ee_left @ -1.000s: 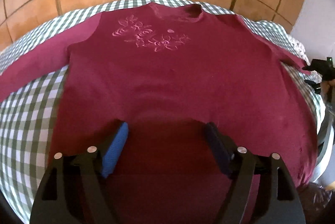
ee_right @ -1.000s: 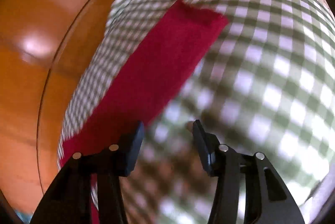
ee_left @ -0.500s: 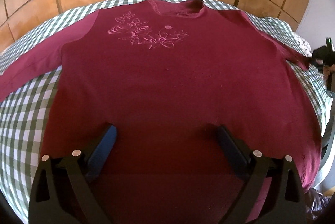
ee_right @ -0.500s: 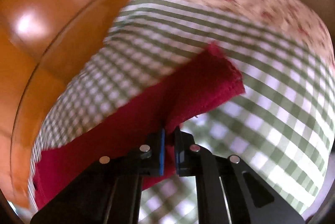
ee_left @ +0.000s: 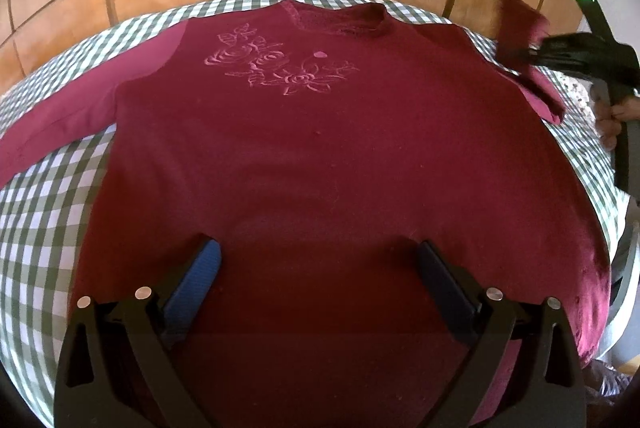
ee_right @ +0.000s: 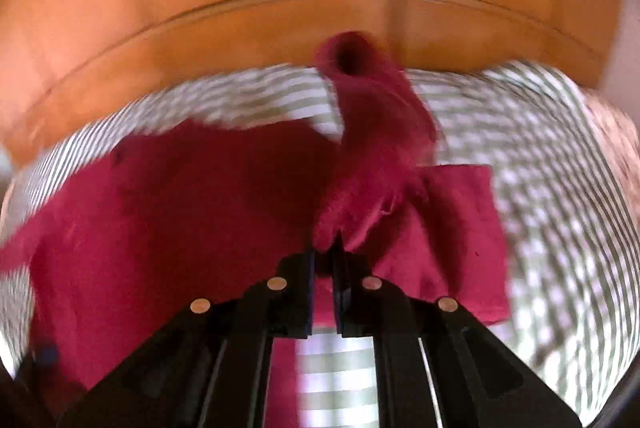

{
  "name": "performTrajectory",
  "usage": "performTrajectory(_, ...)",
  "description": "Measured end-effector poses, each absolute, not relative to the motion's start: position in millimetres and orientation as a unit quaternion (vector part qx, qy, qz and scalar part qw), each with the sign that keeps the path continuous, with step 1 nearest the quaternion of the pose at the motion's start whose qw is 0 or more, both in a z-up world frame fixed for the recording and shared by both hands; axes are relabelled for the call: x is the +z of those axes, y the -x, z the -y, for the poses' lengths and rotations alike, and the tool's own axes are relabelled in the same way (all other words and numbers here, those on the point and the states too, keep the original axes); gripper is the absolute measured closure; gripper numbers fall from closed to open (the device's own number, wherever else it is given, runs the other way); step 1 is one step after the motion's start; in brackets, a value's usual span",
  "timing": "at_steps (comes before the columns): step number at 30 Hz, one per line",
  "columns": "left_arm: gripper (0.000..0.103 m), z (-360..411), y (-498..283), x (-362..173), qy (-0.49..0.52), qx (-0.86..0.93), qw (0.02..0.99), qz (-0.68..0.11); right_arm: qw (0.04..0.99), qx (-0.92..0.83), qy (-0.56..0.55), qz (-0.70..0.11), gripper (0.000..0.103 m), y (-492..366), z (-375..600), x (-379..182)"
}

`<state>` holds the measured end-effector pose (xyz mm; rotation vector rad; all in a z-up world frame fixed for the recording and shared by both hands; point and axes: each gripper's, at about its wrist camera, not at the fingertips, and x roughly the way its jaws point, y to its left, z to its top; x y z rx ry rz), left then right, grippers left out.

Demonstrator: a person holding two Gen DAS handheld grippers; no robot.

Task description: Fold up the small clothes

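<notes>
Left hand-held gripper spread wide, hovering over the hem | maroon long-sleeved top flat on the checked bed, body unfolded | at 2 o'clock, right hand-held gripper pinches the raised sleeve: first fold apparently just beginning.

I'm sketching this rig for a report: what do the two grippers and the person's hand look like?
Left gripper: black angular frame, silver rivets, blue pad on one finger, dark pad on the other. Right gripper: same black frame with copper-looking rivets; from the left view, a green light glows above it. A bare hand shows on its grey handle.
</notes>
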<state>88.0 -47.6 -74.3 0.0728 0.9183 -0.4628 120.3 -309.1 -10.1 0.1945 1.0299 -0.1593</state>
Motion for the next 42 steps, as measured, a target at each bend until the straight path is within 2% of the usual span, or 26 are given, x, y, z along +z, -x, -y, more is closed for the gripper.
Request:
performTrajectory(1, 0.005, 47.5, -87.7, -74.5, -0.034, -0.222, 0.87, -0.439, 0.864, -0.055, -0.08, -0.495, 0.096, -123.7, 289.6, -12.3)
performTrajectory(3, 0.005, 46.7, -87.4, -74.5, -0.033, -0.225, 0.87, -0.438, 0.864, -0.033, -0.059, -0.499, 0.078, -127.1, 261.7, -17.5)
performTrajectory(4, 0.005, 46.4, -87.2, -74.5, -0.034, -0.227, 0.869, -0.438, 0.864, -0.023, -0.059, -0.499, 0.057, -127.0, 252.5, -19.9)
performTrajectory(5, 0.005, 46.2, -87.1, -74.6, -0.035, -0.23, 0.869, -0.437, 0.864, -0.016, -0.067, -0.498, 0.049, -125.3, 245.0, -22.5)
performTrajectory(7, 0.005, 45.4, -87.1, -74.7, -0.037, -0.236, 0.867, -0.438, 0.866, -0.014, -0.073, -0.494, 0.046, -118.9, 238.4, -23.3)
performTrajectory(11, 0.004, 47.1, -89.1, -73.5, -0.04, -0.237, 0.863, -0.445, 0.874, -0.024, -0.094, -0.476, 0.026, -88.7, 244.5, -13.8)
performTrajectory(13, 0.004, 44.2, -95.8, -66.7, -0.013, -0.24, 0.852, -0.465, 0.877, -0.034, -0.107, -0.467, 0.022, -70.2, 250.3, -7.8)
performTrajectory(15, 0.009, 37.7, -105.7, -58.2, 0.04, -0.246, 0.841, -0.481, 0.873, -0.038, -0.128, -0.468, 0.021, -49.6, 256.5, -8.9)
performTrajectory(18, 0.033, 40.6, -124.9, -50.1, 0.085, -0.263, 0.817, -0.507, 0.859, -0.052, -0.143, -0.489, 0.021, -27.4, 263.2, -26.7)
performTrajectory(19, 0.044, 44.9, -131.0, -48.4, 0.09, -0.273, 0.808, -0.514, 0.853, -0.059, -0.15, -0.496, 0.021, -23.1, 265.9, -35.3)
performTrajectory(20, 0.049, 50.5, -137.3, -46.7, 0.091, -0.281, 0.802, -0.52, 0.845, -0.069, -0.163, -0.504, 0.021, -18.4, 269.5, -47.0)
performTrajectory(21, 0.049, 59.2, -145.4, -43.6, 0.09, -0.286, 0.797, -0.524, 0.846, -0.07, -0.175, -0.498, 0.02, -14.1, 271.5, -53.6)
performTrajectory(23, 0.049, 75.9, -160.3, -37.3, 0.1, -0.301, 0.788, -0.527, 0.866, -0.067, -0.177, -0.462, 0.01, -5.1, 267.2, -56.5)
performTrajectory(26, 0.047, 99.2, -179.4, -28.3, 0.117, -0.313, 0.791, -0.513, 0.878, -0.073, -0.133, -0.453, 0.002, -6.2, 251.0, -60.6)
performTrajectory(27, 0.044, 112.0, -187.9, -25.8, 0.119, -0.314, 0.795, -0.505, 0.878, -0.073, -0.13, -0.455, 0.002, -7.0, 249.6, -61.0)
performTrajectory(28, 0.037, 121.4, -194.8, -25.6, 0.119, -0.315, 0.796, -0.503, 0.878, -0.072, -0.133, -0.455, 0.002, -6.5, 250.8, -61.0)
performTrajectory(29, 0.036, 134.5, -203.0, -27.0, 0.12, -0.316, 0.796, -0.502, 0.878, -0.068, -0.14, -0.452, 0.002, -5.1, 252.8, -60.6)
performTrajectory(36, 0.036, 193.3, -242.5, -52.7, 0.095, -0.323, 0.772, -0.539, 0.884, -0.063, -0.155, -0.437, 0.002, 4.2, 257.8, -59.1)
performTrajectory(37, 0.041, 198.2, -245.1, -55.5, 0.09, -0.322, 0.771, -0.541, 0.884, -0.062, -0.157, -0.436, 0.002, 4.9, 258.2, -58.9)
performTrajectory(38, 0.058, 203.0, -246.9, -56.4, 0.085, -0.323, 0.772, -0.54, 0.884, -0.06, -0.159, -0.435, 0.002, 4.9, 258.2, -59.0)
performTrajectory(39, 0.069, 210.1, -251.2, -56.1, 0.074, -0.329, 0.771, -0.54, 0.885, -0.059, -0.161, -0.434, 0.002, 5.4, 258.5, -58.9)
performTrajectory(40, 0.09, 214.4, -253.6, -55.1, 0.066, -0.333, 0.771, -0.539, 0.885, -0.058, -0.162, -0.433, 0.002, 5.3, 258.2, -58.7)
performTrajectory(42, 0.094, 214.0, -258.4, -43.6, 0.08, -0.343, 0.779, -0.519, 0.884, -0.057, -0.164, -0.433, 0.002, 6.3, 259.1, -58.3)
